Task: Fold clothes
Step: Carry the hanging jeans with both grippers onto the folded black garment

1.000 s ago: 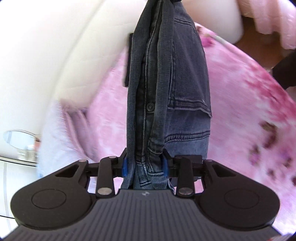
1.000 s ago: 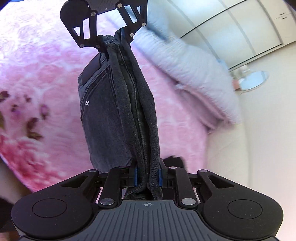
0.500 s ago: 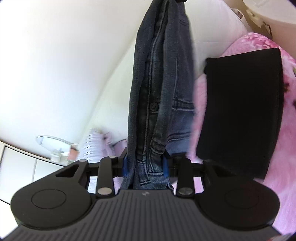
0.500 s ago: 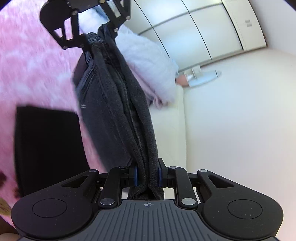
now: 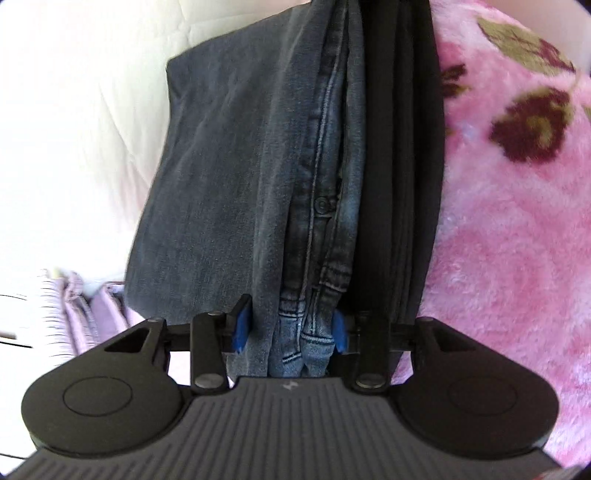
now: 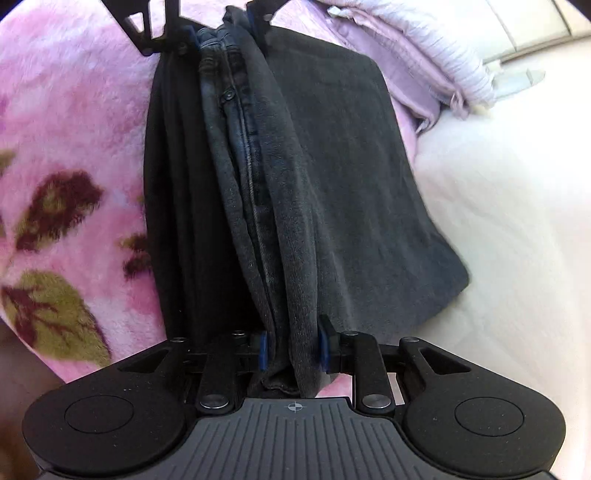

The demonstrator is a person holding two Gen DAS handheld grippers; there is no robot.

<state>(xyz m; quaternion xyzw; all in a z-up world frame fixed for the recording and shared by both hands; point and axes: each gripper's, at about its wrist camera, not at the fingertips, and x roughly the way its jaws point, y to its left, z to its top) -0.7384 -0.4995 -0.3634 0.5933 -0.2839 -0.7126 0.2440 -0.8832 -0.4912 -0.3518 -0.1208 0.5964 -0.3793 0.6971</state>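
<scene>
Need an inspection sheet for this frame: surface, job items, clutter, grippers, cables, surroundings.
Surface: pink floral blanket beside a white quilt.
Job's things: folded jeans laid down, overlapping a folded black garment.
Clutter: lilac striped cloth, bunched at the blanket's edge.
Grippers: left gripper has just been opening, with the jeans end between its pads and a gap at one pad; right gripper has also been easing open, pads close on the other end, and grip cannot be judged.
Cables: nothing seen.
Surroundings: pale panels, partly visible in the right wrist view.
</scene>
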